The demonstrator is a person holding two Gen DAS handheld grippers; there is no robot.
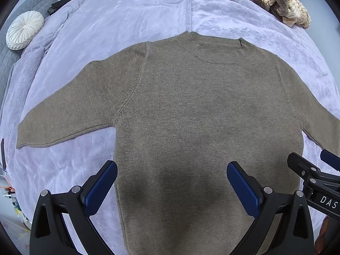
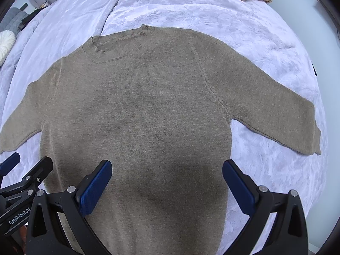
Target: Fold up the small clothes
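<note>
A small brown knit sweater point(image 1: 191, 110) lies flat and spread on a lavender blanket, collar away from me, both short sleeves out to the sides. It also shows in the right wrist view point(image 2: 144, 106). My left gripper point(image 1: 172, 170) is open and empty, hovering above the sweater's lower left part, its left finger over the side hem. My right gripper point(image 2: 166, 167) is open and empty above the lower right part. The right gripper shows in the left wrist view point(image 1: 314, 170), and the left gripper in the right wrist view point(image 2: 23, 170).
The lavender blanket point(image 1: 127, 21) covers the bed all around. A pile of cream and brown striped plush fabric point(image 1: 282, 6) lies at the far right. A round white pleated cushion point(image 1: 24, 29) sits on a grey quilted seat at the far left.
</note>
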